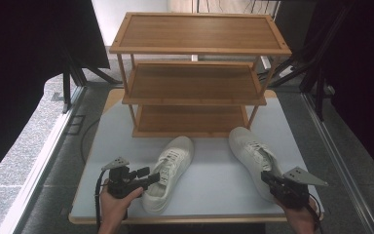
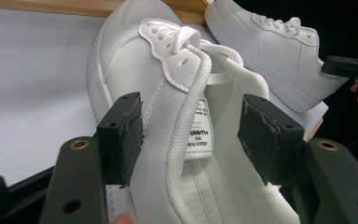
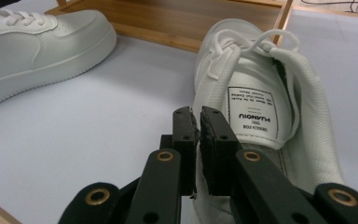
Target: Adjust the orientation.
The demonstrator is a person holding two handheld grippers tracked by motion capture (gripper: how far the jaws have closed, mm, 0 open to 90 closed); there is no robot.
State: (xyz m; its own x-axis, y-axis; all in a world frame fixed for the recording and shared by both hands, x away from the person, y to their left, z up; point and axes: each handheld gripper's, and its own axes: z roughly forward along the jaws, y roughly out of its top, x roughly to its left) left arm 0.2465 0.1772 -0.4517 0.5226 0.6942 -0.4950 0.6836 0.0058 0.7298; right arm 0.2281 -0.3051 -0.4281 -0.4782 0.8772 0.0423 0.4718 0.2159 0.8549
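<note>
- The shoe between the left jaws was smooth white leather-like material with a mesh lining.
- The rack beyond looked like wood.
- The table was matt.

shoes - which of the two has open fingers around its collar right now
The left shoe: the left gripper has its fingers spread wide either side of its tongue. At the right shoe, the right gripper fingers are pinched together.

Black two-jaw grippers with brass screws, grey triangular plates, trailing cables.
</note>
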